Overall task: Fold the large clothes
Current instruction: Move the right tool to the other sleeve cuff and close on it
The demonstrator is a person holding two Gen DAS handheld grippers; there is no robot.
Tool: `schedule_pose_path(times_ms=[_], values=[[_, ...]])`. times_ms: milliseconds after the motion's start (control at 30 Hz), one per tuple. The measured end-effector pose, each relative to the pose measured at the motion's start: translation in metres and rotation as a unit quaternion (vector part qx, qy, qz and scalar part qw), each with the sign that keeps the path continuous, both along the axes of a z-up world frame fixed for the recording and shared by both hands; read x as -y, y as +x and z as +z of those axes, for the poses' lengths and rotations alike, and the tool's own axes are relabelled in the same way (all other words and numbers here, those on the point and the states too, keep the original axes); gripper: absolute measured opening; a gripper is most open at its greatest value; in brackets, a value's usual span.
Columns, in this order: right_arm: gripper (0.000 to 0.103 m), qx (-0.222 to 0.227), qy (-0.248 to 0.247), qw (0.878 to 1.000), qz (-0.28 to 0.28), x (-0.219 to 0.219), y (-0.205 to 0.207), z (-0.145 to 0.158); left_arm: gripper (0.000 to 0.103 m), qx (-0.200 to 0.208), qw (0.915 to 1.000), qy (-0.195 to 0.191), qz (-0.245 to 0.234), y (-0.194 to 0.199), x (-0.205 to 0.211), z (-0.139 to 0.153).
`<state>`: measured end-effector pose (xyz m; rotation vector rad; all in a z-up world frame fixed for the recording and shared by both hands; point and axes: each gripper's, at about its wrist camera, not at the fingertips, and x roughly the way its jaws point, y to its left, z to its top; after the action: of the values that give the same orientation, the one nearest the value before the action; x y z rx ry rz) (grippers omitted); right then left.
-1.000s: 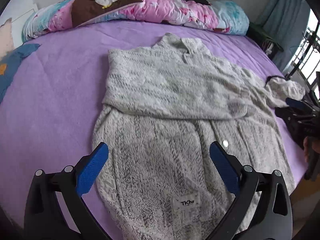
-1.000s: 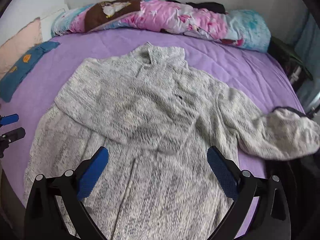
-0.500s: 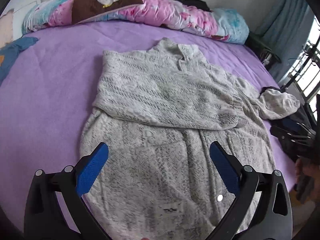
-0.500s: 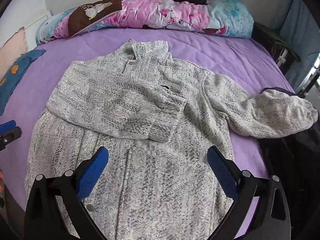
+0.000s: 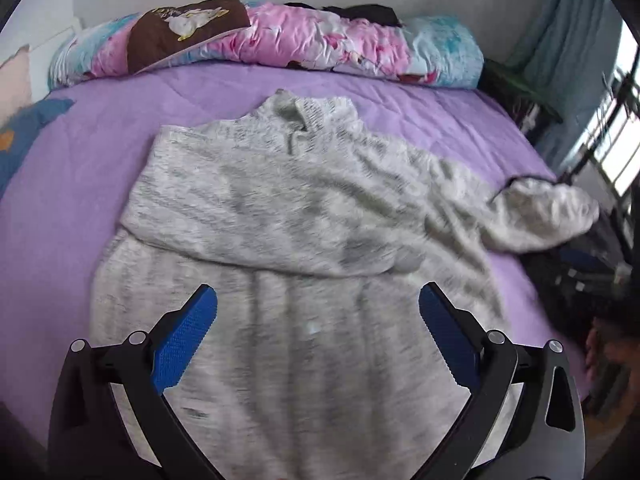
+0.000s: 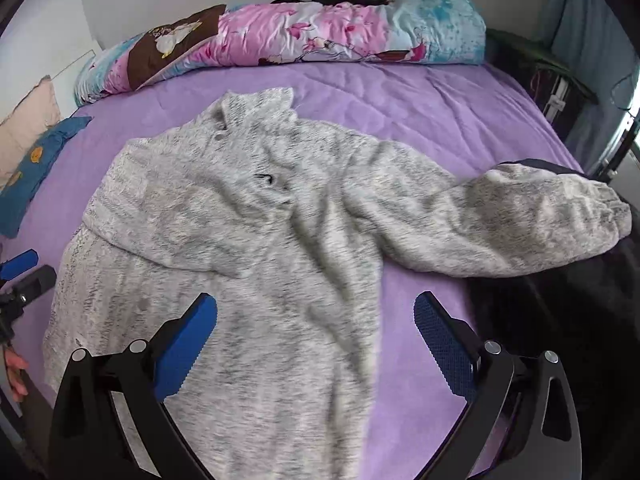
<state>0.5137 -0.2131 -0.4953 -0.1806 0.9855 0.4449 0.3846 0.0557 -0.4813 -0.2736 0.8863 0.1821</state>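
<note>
Grey, fuzzy fleece covers most of the purple bedspread (image 5: 72,184): a large grey fleece jacket (image 5: 288,216) lies front up in the middle of the bed, its stand-up collar (image 5: 304,114) pointing toward the rolled pink-and-blue floral quilt (image 5: 332,46) along the wall. One sleeve is folded across the jacket's chest, forming a thick band with its cuff near the jacket's centre. The other sleeve (image 6: 500,224) stretches out sideways from the jacket, away from the folded one, and its cuff end rests on a dark garment (image 6: 560,304) at the edge of the bed. The jacket's lower body spreads flat toward the cameras, with a small pale snap visible near its middle line in the left wrist view.

The left tongs (image 5: 316,336) hover above the jacket's hem area with the blue pads (image 5: 184,344) wide apart and nothing between them. The right tongs (image 6: 316,336) hang over the jacket's lower side, on the outstretched sleeve's side, likewise spread wide and empty; bare purple bedspread shows between the jacket's edge and one pad.

Beyond the jacket, on its folded-sleeve side, a blue cloth (image 6: 36,164) with orange patches lies beside a beige pillow (image 6: 24,120). A brown cushion with a white duck print (image 5: 184,28) leans on the quilt.
</note>
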Motion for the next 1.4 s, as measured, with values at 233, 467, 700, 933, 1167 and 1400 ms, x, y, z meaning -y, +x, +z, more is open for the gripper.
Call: schedule_pose_path(times_ms=[233, 467, 700, 933, 1167, 1400], values=[[0.097, 0.009, 0.0, 1.0, -0.008, 0.051, 0.029, 0.005, 0.097, -0.007, 0.9999, 0.007, 0.013, 0.047, 0.05, -0.004], [0.097, -0.002, -0.012, 0.998, -0.065, 0.111, 0.058, 0.006, 0.097, -0.014, 0.9998, 0.01, -0.009, 0.092, 0.09, -0.014], [0.097, 0.016, -0.021, 0.993, -0.111, 0.162, 0.085, 0.01, 0.097, -0.006, 0.9979, -0.013, -0.064, 0.144, 0.129, -0.029], [0.097, 0.048, -0.027, 0.991, -0.124, 0.183, 0.112, 0.03, 0.097, 0.002, 0.9912, -0.088, -0.099, 0.187, 0.14, -0.052], [0.097, 0.069, -0.025, 0.989, -0.127, 0.198, 0.143, 0.049, 0.097, 0.009, 0.9775, -0.149, -0.149, 0.226, 0.145, -0.075], [0.097, 0.068, -0.037, 0.985, -0.152, 0.232, 0.184, 0.058, 0.097, -0.003, 0.9736, -0.145, -0.176, 0.254, 0.158, -0.101]])
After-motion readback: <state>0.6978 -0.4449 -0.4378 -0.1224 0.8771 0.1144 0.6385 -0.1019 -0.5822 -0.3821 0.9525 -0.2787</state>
